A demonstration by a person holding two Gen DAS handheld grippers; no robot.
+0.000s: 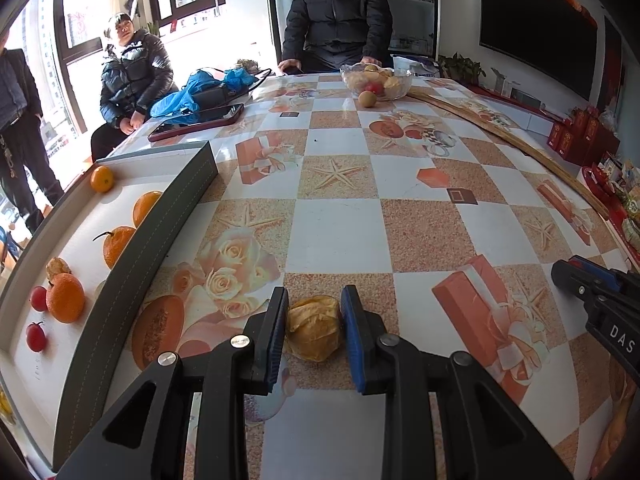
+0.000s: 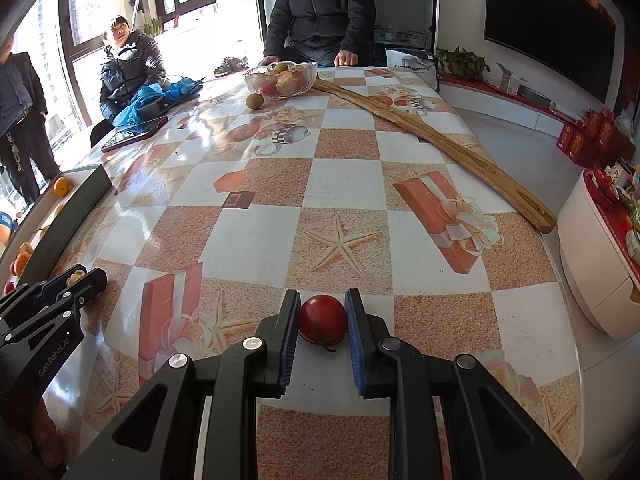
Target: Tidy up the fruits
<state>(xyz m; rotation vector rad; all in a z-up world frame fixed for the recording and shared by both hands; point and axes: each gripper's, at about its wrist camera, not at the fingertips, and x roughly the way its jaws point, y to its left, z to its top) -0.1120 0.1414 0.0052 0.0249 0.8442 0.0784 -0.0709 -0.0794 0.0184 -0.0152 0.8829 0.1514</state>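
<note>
My left gripper (image 1: 314,314) is shut on a papery yellow husk fruit (image 1: 315,329), held just over the patterned table. My right gripper (image 2: 322,312) is shut on a red tomato (image 2: 322,319) low over the table. A grey-walled tray (image 1: 132,264) at the left holds several oranges (image 1: 65,298), cherry tomatoes (image 1: 36,336) and another husk fruit (image 1: 58,267). A glass bowl (image 1: 377,80) of fruit stands at the far edge, with a brown round fruit (image 1: 367,99) beside it. The left gripper also shows in the right wrist view (image 2: 80,280), and the right gripper shows in the left wrist view (image 1: 576,276).
A long wooden board (image 2: 436,144) lies along the table's right side. A phone in a red case (image 1: 196,122) and blue bags (image 1: 200,92) lie at the far left. Several people sit and stand beyond the table (image 2: 344,188).
</note>
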